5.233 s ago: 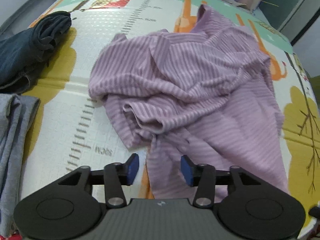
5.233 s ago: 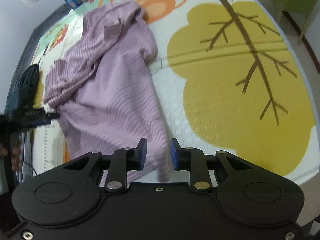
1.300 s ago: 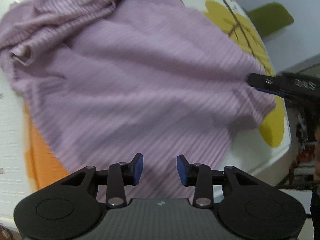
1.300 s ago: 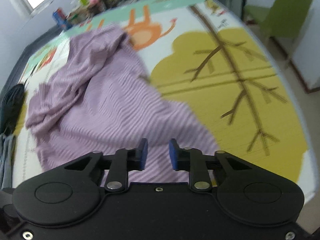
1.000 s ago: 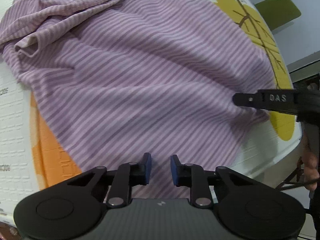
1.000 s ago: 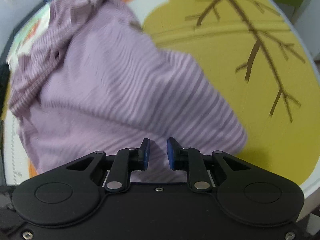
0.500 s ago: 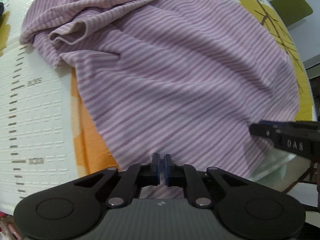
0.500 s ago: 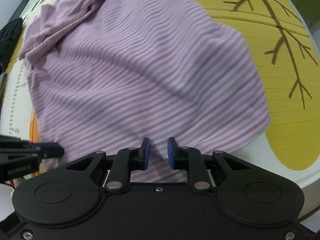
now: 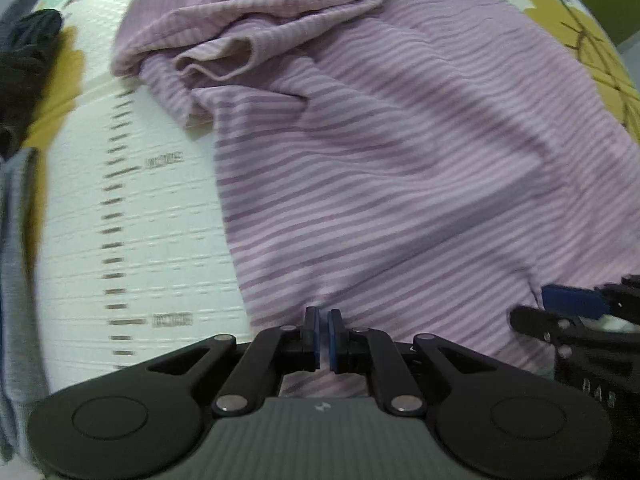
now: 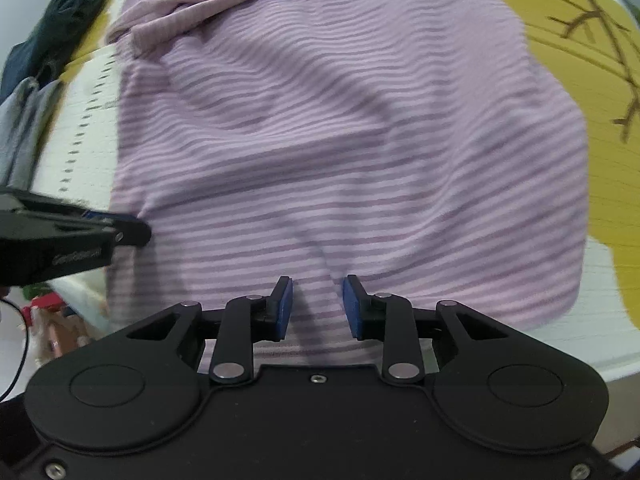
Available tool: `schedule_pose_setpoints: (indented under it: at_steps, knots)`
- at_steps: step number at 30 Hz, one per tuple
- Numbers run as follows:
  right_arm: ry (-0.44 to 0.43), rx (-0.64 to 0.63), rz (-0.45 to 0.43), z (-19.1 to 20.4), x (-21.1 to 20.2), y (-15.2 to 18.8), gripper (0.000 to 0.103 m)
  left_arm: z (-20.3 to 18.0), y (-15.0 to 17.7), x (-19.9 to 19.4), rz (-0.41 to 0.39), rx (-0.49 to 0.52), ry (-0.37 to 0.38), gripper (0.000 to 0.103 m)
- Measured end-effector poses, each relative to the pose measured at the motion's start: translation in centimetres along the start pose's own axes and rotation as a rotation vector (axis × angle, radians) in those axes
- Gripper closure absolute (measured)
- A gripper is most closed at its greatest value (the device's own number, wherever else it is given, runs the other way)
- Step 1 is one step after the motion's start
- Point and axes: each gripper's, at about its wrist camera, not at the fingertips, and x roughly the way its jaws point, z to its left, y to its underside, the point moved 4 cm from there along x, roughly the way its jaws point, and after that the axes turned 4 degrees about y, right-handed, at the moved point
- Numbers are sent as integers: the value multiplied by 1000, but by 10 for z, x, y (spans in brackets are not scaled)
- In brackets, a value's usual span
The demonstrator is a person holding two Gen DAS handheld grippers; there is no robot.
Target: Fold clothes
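The lilac striped top (image 9: pixel 400 160) lies spread over the middle of the play mat (image 9: pixel 160 220), its body pulled fairly flat toward the near edge, where the hem hangs a little over. Its far end is bunched, with a sleeve cuff (image 9: pixel 220 60) rolled open at the far left.

This looks like the laying-out step, before any fold is made. Both grippers sit at the near hem. The left gripper (image 9: pixel 323 336) has its jaws opening, a narrow slit between the blue pads, with striped cloth showing under and past them; whether a pinch of hem is caught there I cannot tell. The right gripper (image 10: pixel 316 306) is also opening, its jaws plainly apart over the cloth and pressing on nothing.

My guess is that the next move calls for freeing the crumpled far end: reach across, find the sleeves and shoulders, and draw them out flat so the top has a clear outline to fold along.

Counting: one lilac top; two grippers; one dark garment (image 10: pixel 68 12) heaped at the far left; one grey garment (image 9: pixel 16 260) along the left edge; one mat, printed with a measuring scale and a yellow tree (image 10: pixel 580 60).
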Motion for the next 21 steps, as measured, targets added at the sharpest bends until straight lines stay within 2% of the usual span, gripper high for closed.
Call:
schedule_pose_setpoints:
  at_steps: [1,3,4,8,10,14,18,21]
  knots:
    - [-6,-10,1,5,1,0,75,6,-2,0,-7,-3,-40,55]
    - [-1,-40,2,13,1,-4,75,18,-4,0,-32,2,-139,39]
    - [-4,-46,2,14,0,-5,75,25,-5,0,-40,-3,-150,37]
    - [-48,-51,0,15,-1,-7,75,51,-3,-4,-26,-90,-93,43]
    - [-76,-30,4,12,-4,-7,75,45,-3,-3,-32,-104,-96,48]
    - [-136,54,12,-3,-11,-13,78,45,2,-9,-47,-111,-74,50]
    - [-184,151,-66,-28,-37,-22,79,37,-4,-21,-85,-102,-43,50]
    - [-180,229,-155,-60,-67,-28,79,22,-11,-32,-114,-77,-13,50]
